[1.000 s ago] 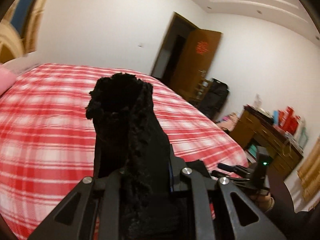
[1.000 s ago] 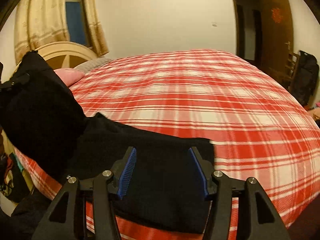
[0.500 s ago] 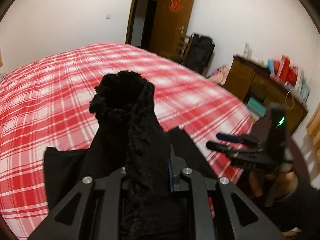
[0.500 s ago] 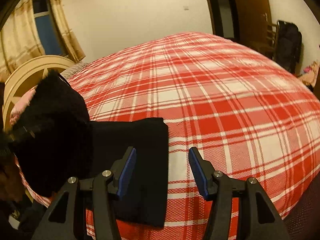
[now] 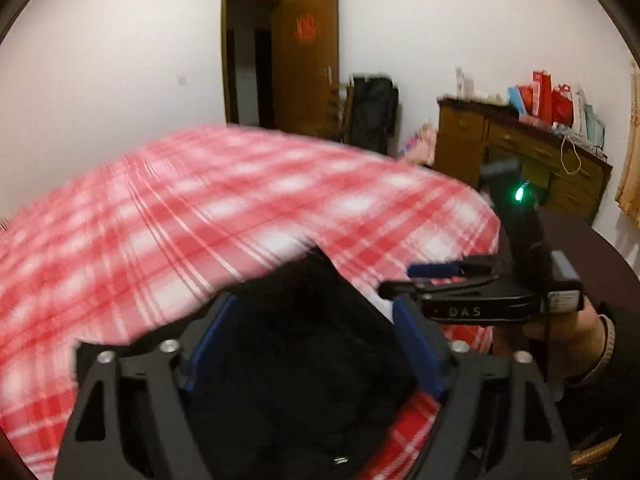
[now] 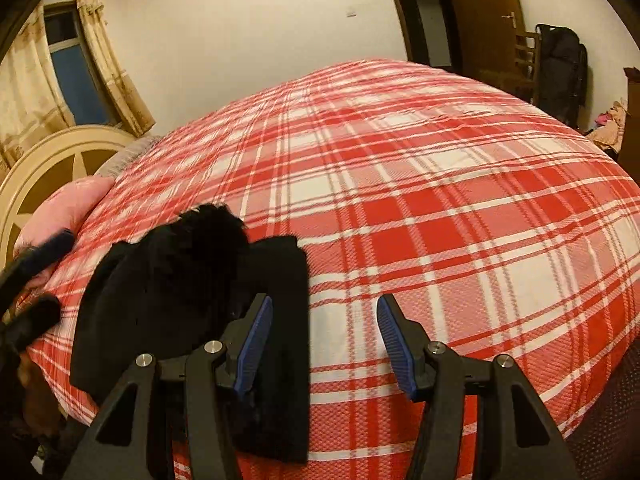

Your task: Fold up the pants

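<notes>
The black pants [image 6: 192,280] lie in a bunched, folded pile on the red plaid bed [image 6: 440,200], near its front left corner. My left gripper [image 5: 314,308] hovers open just over the pile, and the fuzzy black cloth [image 5: 304,352] shows between its blue pads without being pinched. In the right wrist view the left gripper [image 6: 50,276] sits at the far left edge, fingers apart, beside the pile. My right gripper [image 6: 324,340] is open over bare bedcover, its left pad at the pile's right edge. The left wrist view shows the right gripper [image 5: 400,280] held by a person's hand [image 5: 568,332].
A pink pillow [image 6: 68,208] and a cream headboard [image 6: 48,160] lie left of the pile. Past the bed are a brown door [image 5: 308,64], a black bag [image 5: 372,108] and a wooden desk [image 5: 520,148] loaded with red bags. Plaid bedcover stretches far to the right.
My left gripper was shut on the raised fuzzy end of the pants; it has come down, opened and let the cloth drop onto the pile. The right gripper stayed open and shifted right.
</notes>
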Tool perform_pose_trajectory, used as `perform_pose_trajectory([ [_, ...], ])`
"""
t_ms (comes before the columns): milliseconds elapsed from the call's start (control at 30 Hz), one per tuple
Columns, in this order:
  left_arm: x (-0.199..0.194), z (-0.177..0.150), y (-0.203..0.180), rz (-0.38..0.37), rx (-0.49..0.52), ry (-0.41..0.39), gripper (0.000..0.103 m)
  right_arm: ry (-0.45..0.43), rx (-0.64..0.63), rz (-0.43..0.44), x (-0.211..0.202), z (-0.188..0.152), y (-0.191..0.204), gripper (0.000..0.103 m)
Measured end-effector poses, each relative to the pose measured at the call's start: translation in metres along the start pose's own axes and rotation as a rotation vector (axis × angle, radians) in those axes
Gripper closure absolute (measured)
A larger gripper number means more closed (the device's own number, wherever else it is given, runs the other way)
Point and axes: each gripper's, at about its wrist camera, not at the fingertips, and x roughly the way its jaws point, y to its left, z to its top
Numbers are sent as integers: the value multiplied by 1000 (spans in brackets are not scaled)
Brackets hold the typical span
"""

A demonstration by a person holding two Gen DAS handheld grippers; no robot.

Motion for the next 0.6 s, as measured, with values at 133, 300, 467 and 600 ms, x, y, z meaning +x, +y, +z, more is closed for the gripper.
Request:
perform_pose_trajectory([
  [133,-20,-8,38,117,-25,4,17,-56,-10,81,-20,4,11,47],
  [300,-26,-43,98,232,-174,66,15,17,-113,194,-17,-6,52,47],
  [467,-25,-74,119,254,-296,107,15,160,-124,207,14,-16,76,76],
  [600,-17,-81,115,261,-303,124,15,157,-155,189,11,-20,83,93],
])
